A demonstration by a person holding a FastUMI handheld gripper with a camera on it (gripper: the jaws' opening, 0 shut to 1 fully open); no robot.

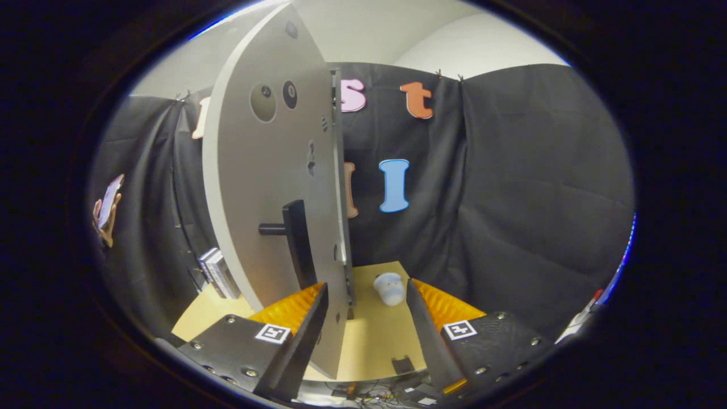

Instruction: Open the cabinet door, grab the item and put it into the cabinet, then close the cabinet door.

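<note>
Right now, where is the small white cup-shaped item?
In the gripper view, the small white cup-shaped item sits on the tan tabletop just ahead of the open gripper, between its fingertips, right of the grey cabinet door's edge.

You are facing a booth hung with black cloth [511, 187] that falls in soft folds behind a light wooden table [375, 335]. Above the cloth you see a pale wall [363, 34]. At the table's far left corner stands a small stack of books [218, 272], and cables [369, 397] lie below its near edge.
</note>
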